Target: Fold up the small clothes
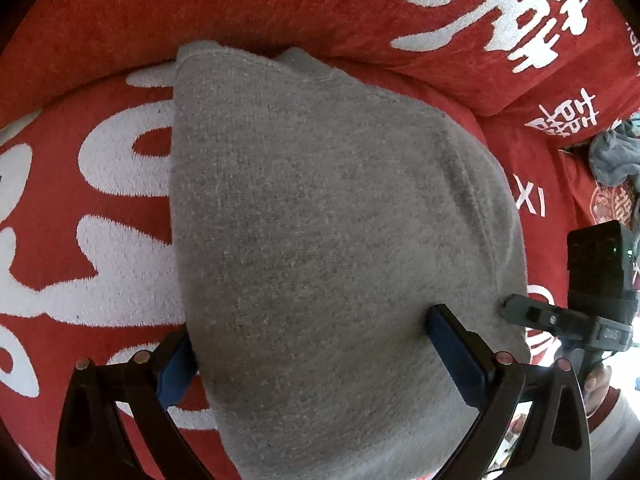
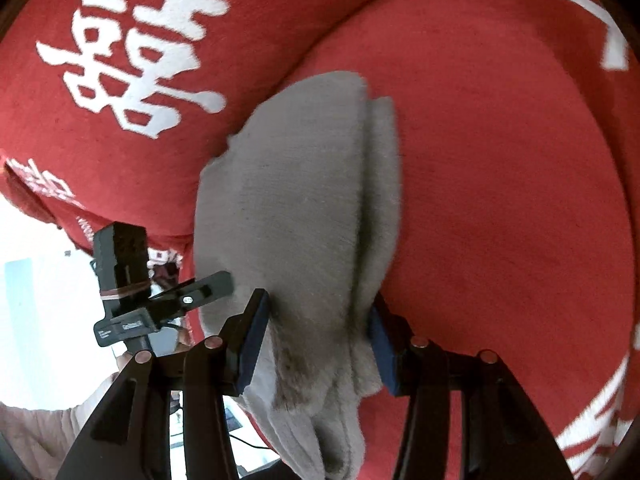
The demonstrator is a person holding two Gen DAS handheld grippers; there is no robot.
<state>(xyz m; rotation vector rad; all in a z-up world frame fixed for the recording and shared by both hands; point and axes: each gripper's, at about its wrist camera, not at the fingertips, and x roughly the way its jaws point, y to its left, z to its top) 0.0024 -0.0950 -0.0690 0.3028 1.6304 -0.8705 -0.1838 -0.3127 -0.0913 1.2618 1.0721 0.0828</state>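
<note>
A small grey knit garment (image 1: 320,220) lies folded on the red cover with white characters (image 1: 100,208). My left gripper (image 1: 308,344) is open, its two blue-padded fingers wide apart over the garment's near end, the right pad (image 1: 452,344) resting on the cloth. In the right wrist view the garment (image 2: 304,208) shows in folded layers. My right gripper (image 2: 320,332) holds the bunched near edge of the garment between its blue pads (image 2: 252,340). The right gripper also shows at the left wrist view's right edge (image 1: 560,320).
A red cushion with white characters (image 1: 500,20) rises behind the garment. A blue-grey cloth (image 1: 612,152) lies at the far right. The left gripper's body (image 2: 128,280) shows at the left of the right wrist view, past the cover's edge.
</note>
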